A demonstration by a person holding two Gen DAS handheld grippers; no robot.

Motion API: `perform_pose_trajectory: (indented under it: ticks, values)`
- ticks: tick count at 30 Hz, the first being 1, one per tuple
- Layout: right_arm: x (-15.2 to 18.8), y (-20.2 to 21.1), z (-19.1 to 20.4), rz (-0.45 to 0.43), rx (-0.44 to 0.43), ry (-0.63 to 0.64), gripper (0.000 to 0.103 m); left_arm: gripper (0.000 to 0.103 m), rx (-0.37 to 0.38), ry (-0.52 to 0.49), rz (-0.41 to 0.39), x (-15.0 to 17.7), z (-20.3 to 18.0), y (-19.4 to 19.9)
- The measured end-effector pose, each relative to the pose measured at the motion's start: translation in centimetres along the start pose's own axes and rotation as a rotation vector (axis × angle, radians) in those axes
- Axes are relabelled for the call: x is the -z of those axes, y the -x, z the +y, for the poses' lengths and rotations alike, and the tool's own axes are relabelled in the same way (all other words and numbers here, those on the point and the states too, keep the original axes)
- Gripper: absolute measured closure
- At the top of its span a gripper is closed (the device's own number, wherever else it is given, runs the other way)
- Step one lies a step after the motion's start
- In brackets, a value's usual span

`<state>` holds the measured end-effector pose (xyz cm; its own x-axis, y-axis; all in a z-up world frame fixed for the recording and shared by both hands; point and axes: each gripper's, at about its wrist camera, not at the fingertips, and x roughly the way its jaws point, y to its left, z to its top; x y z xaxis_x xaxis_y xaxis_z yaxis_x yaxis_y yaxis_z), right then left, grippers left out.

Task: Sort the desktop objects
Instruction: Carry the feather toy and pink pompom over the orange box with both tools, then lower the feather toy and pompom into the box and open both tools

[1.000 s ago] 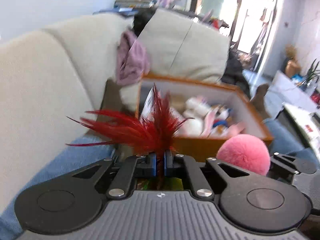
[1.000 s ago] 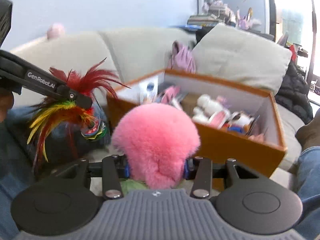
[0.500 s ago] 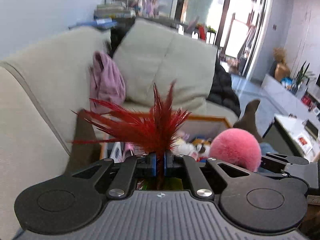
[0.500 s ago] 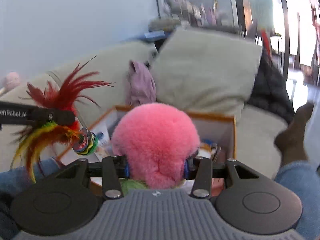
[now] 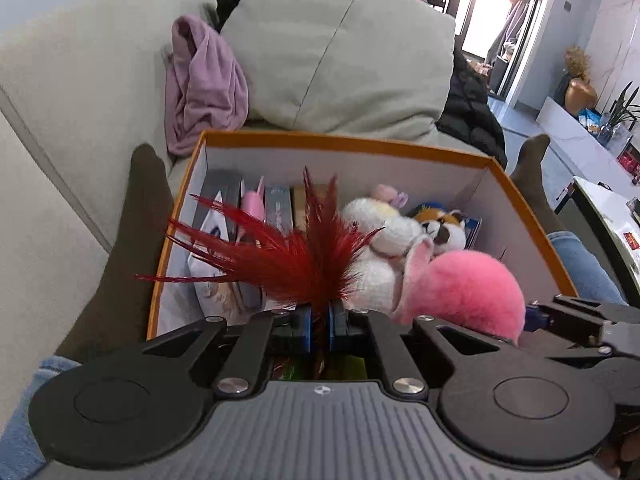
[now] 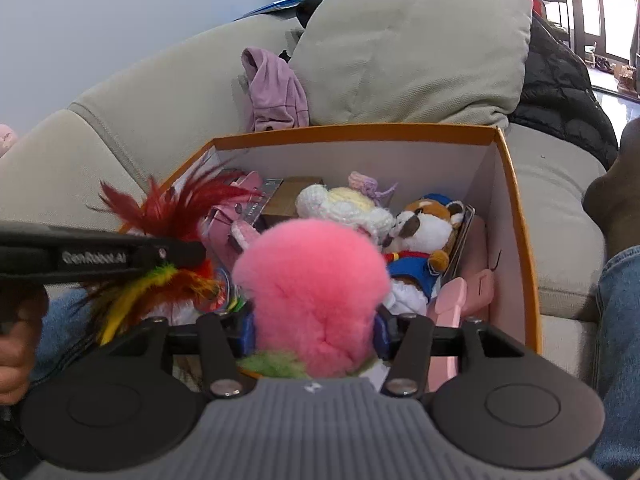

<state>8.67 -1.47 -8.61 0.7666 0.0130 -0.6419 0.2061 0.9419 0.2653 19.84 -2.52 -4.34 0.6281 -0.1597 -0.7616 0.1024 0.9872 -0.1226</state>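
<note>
Orange box [image 5: 344, 145] on beige sofa [image 5: 80, 80]; purple cloth [image 5: 204, 84] behind.

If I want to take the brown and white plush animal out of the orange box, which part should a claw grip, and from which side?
Probably the round head of the plush animal, from above. It sits propped up against the right wall of the orange box, head uppermost and clear, while the white knitted toy presses its left side, so a sideways approach looks blocked.

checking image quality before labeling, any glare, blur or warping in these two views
Left wrist view: window blown out white, sofa edges bowed by the fisheye, feather toy tips slightly soft. Right wrist view: evenly lit, pink pompom and box sharp, corners vignetted black.
</note>
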Motion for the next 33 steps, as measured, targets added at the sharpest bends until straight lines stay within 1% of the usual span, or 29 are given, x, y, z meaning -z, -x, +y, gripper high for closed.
perform_pose_trajectory:
  ticks: [3,9,11,14,16,17,18,20,21,22,24,26,28,30,33]
  values:
    - [-0.1,0.2,-0.2,-0.011,-0.004,-0.024,0.043,0.095,0.005,0.01,0.016,0.3,0.2,-0.5]
    - [0.4,1.9,-0.2,-0.102,0.036,-0.024,0.039,0.094,0.007,0.015,0.013,0.1,0.3,-0.5]
    - [0.7,2.3,-0.2,-0.129,0.055,-0.022,0.039,0.094,0.01,0.01,-0.001,0.0,0.1,-0.1]
    - [1.2,3.0,-0.1,-0.176,0.08,-0.005,0.038,0.09,-0.006,0.012,-0.06,-0.1,-0.1,1.3]
    - [1.5,3.3,-0.1,-0.202,0.092,0.009,0.036,0.08,-0.013,0.02,-0.11,0.0,-0.2,2.6]
    - [1.6,3.4,0.0,-0.21,0.091,0.013,0.035,0.079,-0.017,0.023,-0.13,0.0,-0.3,3.2]
    - [1.6,3.4,0.0,-0.215,0.088,0.014,0.035,0.076,-0.025,0.023,-0.148,0.1,-0.4,3.8]
    - [1.7,3.5,0.2,-0.221,0.086,0.015,0.033,0.066,-0.038,0.013,-0.174,0.5,-0.8,4.6]
    - [1.8,3.6,0.2,-0.229,0.09,0.016,0.033,0.057,-0.046,0.01,-0.185,0.8,-1.0,4.9]
    - [1.8,3.7,0.3,-0.237,0.097,0.016,0.033,0.045,-0.057,0.01,-0.193,1.1,-1.2,5.2]
    - [1.8,4.2,0.5,-0.268,0.122,0.018,0.033,0.043,-0.086,0.021,-0.213,1.6,-1.5,5.5]
    - [1.8,4.8,0.7,-0.305,0.145,0.022,0.032,0.038,-0.097,0.047,-0.235,2.0,-1.7,5.6]
    - [1.8,5.4,0.9,-0.343,0.168,0.027,0.03,0.023,-0.093,0.061,-0.253,2.3,-1.9,5.6]
    - [2.0,5.6,0.9,-0.363,0.185,0.038,0.029,0.021,-0.109,0.059,-0.262,2.5,-2.2,5.3]
    - [2.5,5.3,1.0,-0.364,0.21,0.051,0.029,0.019,-0.134,0.029,-0.274,3.1,-2.7,4.7]
